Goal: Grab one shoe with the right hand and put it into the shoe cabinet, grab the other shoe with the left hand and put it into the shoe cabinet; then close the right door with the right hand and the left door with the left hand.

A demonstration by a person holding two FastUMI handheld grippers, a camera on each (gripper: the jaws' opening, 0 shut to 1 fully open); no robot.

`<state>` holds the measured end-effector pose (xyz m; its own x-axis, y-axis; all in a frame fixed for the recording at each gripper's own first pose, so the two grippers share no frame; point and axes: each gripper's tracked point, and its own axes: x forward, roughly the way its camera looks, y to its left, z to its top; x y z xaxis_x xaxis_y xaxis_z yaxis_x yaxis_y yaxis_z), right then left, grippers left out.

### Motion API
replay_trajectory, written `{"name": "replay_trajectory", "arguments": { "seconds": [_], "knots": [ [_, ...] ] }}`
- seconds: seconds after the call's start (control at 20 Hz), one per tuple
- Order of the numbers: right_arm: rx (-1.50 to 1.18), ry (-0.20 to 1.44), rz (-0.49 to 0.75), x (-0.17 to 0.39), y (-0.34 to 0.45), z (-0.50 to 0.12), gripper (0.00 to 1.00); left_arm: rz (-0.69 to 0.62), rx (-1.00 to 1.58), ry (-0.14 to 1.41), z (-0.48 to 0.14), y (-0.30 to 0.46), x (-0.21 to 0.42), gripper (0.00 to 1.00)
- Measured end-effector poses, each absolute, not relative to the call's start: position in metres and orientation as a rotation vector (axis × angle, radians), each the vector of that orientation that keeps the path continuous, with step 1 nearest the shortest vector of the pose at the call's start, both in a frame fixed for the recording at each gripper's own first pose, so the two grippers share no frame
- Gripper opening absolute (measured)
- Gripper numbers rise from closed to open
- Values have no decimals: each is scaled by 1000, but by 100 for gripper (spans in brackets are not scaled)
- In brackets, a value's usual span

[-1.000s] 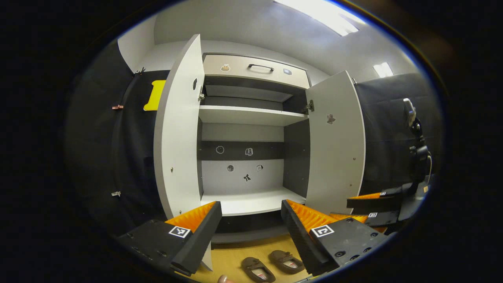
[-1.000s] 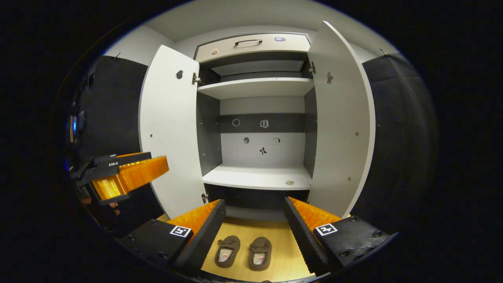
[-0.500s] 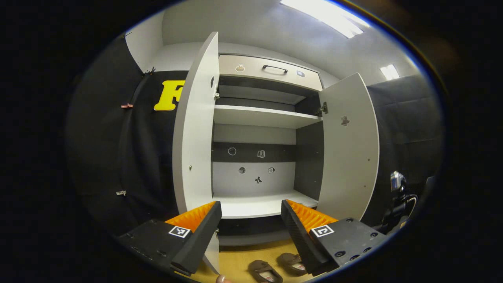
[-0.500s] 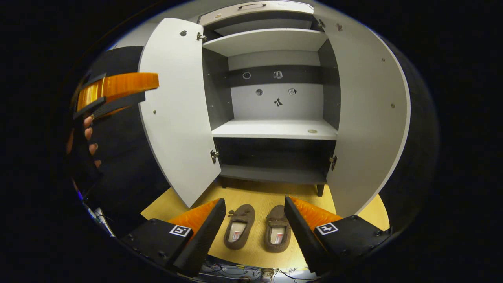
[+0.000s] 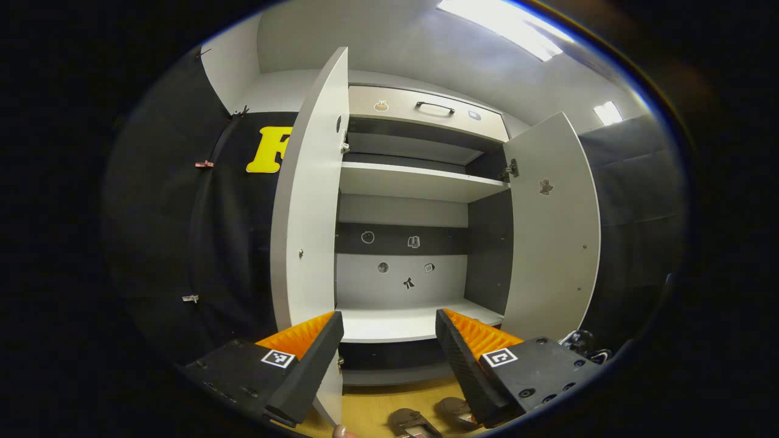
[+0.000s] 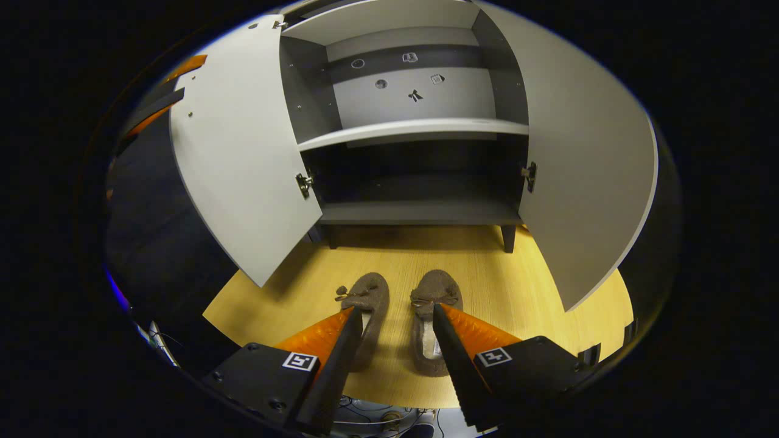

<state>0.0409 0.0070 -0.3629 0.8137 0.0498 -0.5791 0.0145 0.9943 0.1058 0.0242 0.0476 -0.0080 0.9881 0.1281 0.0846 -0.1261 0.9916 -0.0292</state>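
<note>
Clearly, from the left gripper view, the left gripper (image 5: pixel 389 347) hangs with its jaws spread wide and nothing between them, facing into the shoe cabinet (image 5: pixel 420 182), whose left door (image 5: pixel 307 201) and right door (image 5: pixel 554 231) both stand swung out; the pale lower shelf (image 5: pixel 401 319) is bare, and the two brown slippers peek in at the bottom edge on the wooden floor (image 5: pixel 377 407), one slipper (image 5: pixel 409 421) just beside the other (image 5: pixel 451 406). In the right gripper view, the right gripper (image 6: pixel 395 340) is likewise open and empty, tilted down over the pair: its fingers straddle the gap between the left-hand slipper (image 6: pixel 368 304) and the right-hand slipper (image 6: pixel 433 316), and whether either finger touches a slipper I cannot tell. Both slippers lie flat, side by side, long axes roughly parallel and running straight toward the cabinet, bowed toes pointing at it and open heels nearest the gripper. The step in hand looks to be the right hand's pick-up; I would shift sideways to centre the jaws on one slipper, close across its narrow width near the heel opening, and keep clear of its neighbour so the soft upper does not drag it along.
</note>
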Motion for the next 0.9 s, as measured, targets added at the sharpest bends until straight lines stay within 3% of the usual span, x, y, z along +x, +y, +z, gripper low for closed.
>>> {"name": "replay_trajectory", "arguments": {
  "seconds": [0.3,0.6,0.65,0.75,0.8,0.85,0.9],
  "knots": [
    [110,712,1,63,-1,-446,63,153,-7,-69,-26,56,33,96],
    [89,760,-19,89,-11,-494,64,194,-54,-44,-52,69,46,96],
    [92,764,-17,94,-11,-497,54,198,-59,-34,-57,71,48,96],
    [101,759,-16,107,-10,-504,53,204,-55,-11,-67,72,50,96],
    [102,754,-22,112,-11,-506,46,206,-42,-5,-70,72,51,95],
    [97,749,-29,116,-13,-507,53,208,-25,0,-72,71,52,95],
    [92,745,-38,121,-15,-509,53,211,-6,4,-73,71,53,96]
  ]
}}
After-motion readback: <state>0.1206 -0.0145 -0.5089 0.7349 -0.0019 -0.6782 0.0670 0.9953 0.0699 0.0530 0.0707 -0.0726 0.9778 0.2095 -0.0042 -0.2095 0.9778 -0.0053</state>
